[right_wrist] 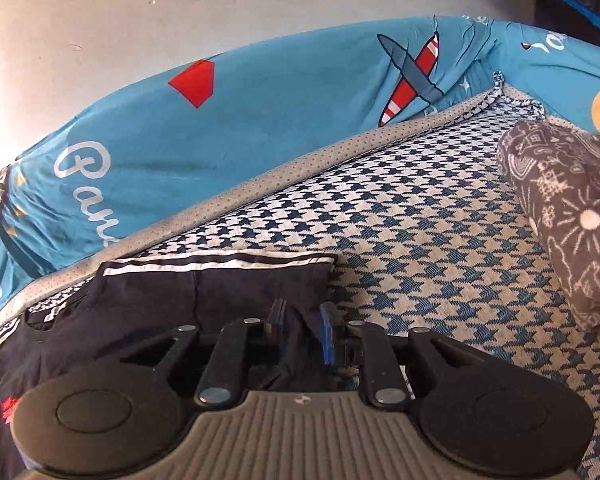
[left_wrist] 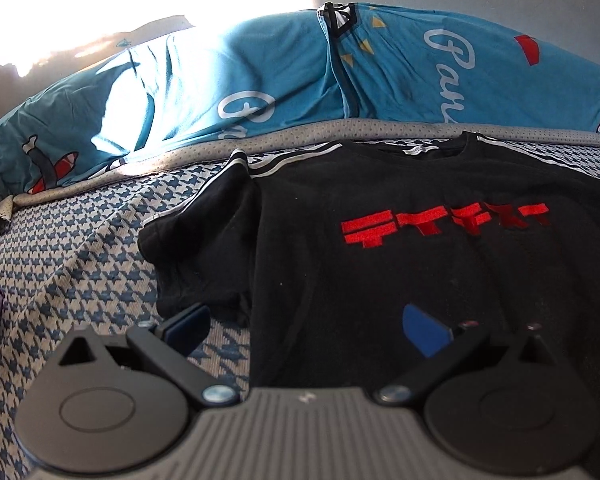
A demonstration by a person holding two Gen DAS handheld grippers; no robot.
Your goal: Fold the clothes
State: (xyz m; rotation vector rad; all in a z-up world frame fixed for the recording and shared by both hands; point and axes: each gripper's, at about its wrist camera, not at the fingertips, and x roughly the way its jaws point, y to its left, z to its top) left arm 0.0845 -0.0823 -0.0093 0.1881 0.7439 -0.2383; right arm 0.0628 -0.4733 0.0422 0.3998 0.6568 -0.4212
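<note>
- A T-shirt (left_wrist: 380, 248) lies flat on the bed cover (left_wrist: 80, 248), its collar at the far side.
- A padded bumper (left_wrist: 280, 72) runs along the far edge of the bed cover, behind the T-shirt, with the wall (right_wrist: 180, 8) behind it.
- The left gripper (left_wrist: 304, 330) is near the T-shirt's left sleeve (left_wrist: 204, 240), one finger over the bed cover, the other over the shirt body.
- The right gripper (right_wrist: 300, 330) is at the near edge of the right sleeve (right_wrist: 220, 284), with sleeve cloth between its fingers.
- A bundled cloth (right_wrist: 560, 216) lies on the bed cover to the right, well apart from the T-shirt.
</note>
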